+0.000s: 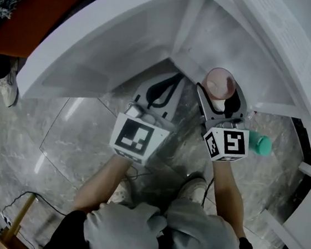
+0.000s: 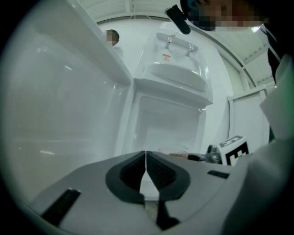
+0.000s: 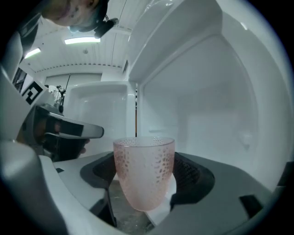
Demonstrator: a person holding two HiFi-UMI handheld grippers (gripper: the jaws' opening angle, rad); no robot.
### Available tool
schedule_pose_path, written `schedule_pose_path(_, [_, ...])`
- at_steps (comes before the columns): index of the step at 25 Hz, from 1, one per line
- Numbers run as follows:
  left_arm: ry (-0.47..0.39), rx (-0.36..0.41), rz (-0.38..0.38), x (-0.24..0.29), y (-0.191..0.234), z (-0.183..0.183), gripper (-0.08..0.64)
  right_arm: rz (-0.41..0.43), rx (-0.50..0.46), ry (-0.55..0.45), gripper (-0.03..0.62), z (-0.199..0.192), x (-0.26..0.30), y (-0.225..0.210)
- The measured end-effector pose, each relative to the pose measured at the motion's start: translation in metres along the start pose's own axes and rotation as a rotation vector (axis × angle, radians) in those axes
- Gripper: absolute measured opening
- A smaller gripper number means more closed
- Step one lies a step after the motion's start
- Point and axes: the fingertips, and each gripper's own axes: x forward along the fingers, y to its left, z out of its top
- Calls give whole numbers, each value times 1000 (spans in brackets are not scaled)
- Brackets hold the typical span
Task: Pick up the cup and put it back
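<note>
A pink, dimpled translucent cup (image 1: 220, 84) stands upright between the jaws of my right gripper (image 1: 220, 94), which is shut on its lower half. In the right gripper view the cup (image 3: 144, 172) fills the gap of the right gripper (image 3: 145, 181), with both black pads pressed to its sides, held in front of a white fridge compartment. My left gripper (image 1: 175, 80) hovers just to the left at about the same height. Its jaws meet in the left gripper view (image 2: 146, 160) with nothing between them.
The open white fridge (image 1: 153, 43) spreads ahead, with a shelf edge (image 2: 172, 87) and its door (image 1: 298, 48) at the right. Below lies grey marble floor (image 1: 59, 138), with a person's shoes and a cable (image 1: 35, 197). The right gripper's marker cube (image 2: 235, 150) shows beside the left one.
</note>
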Motion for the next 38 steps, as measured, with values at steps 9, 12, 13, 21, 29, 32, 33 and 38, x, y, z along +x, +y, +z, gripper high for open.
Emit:
schedule_pose_path(9, [41,-41,1,-4,7,-7,14,-56,7,-7,380,-7,56,-29])
schedule_pose_path(12, [52,-59,6,-4,13,-13,14,-74,8,-3,380,-11,68,-36])
schedule_pose_path(13, [54,-63,7,-4,15,-15,14,-79,6,-2,380,-11,72,-39])
schedule_pose_path(21, [72,-80,-1,0,16,-28,14,-126,-5,14,379,-21,85,-60])
schedule_pose_path(29, [72,-75,-19,1,7,-27,14,-120,-46,54,380,-30,81,-61])
schedule_pose_path(32, [65,-71,-41,-2,4,-23,14,-134,-27,58,403,-26,73,-59])
schedule_pose_path(33, [64,-69,-43,-3,5,-21,14,-140,-20,54,403,-23,68,-57])
schedule_pose_path(38, [44,-62,-2,-12,19,-8,14,-139,38,9,403,-1,28,-37])
